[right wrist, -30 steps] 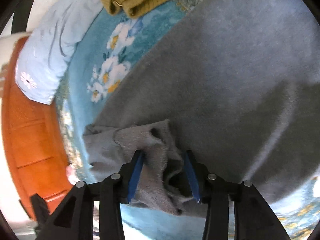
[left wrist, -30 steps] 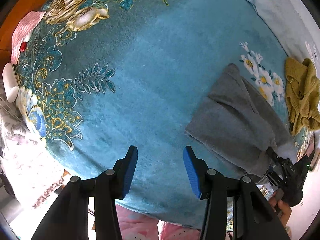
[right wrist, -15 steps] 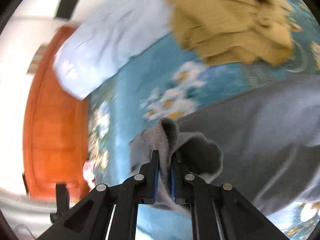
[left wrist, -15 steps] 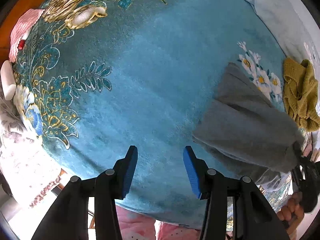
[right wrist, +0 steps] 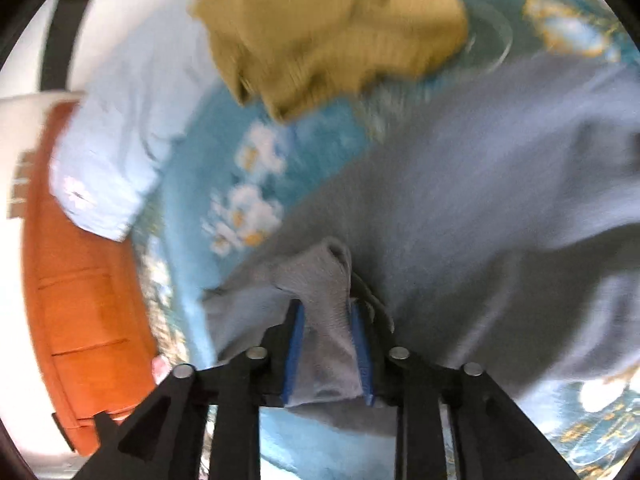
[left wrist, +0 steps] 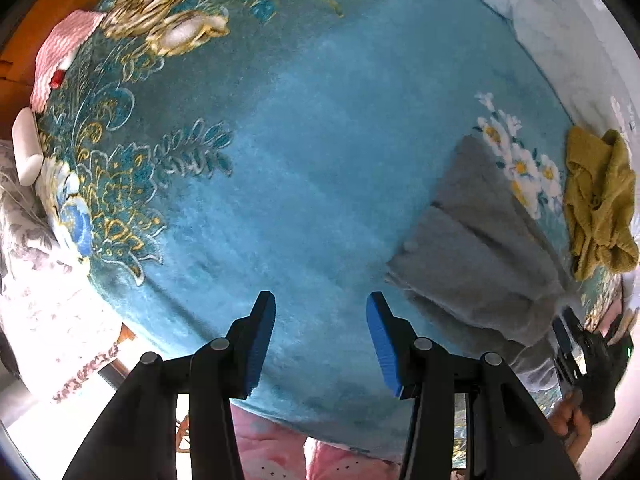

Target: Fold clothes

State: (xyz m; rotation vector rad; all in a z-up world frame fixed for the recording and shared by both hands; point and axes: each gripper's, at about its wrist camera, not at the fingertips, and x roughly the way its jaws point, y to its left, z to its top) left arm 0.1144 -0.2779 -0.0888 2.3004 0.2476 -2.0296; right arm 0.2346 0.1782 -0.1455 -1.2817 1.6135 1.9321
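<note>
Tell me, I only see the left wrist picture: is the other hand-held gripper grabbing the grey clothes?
Observer: Yes. A bunch of the grey garment sits between the right hand-held gripper's blue pads, though its jaws are opening.
Operator: What's in front of it?
Observer: The yellow sweater, crumpled, just beyond the grey garment's far edge.
Operator: And off to the side?
Observer: Toward the right wrist picture's left edge, a light blue cloth lies against an orange wooden panel.

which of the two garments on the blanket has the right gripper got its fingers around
The grey garment: a bunched corner sits between the right gripper fingers, whose jaws are opening. The mustard-yellow knit lies untouched beyond it.
</note>
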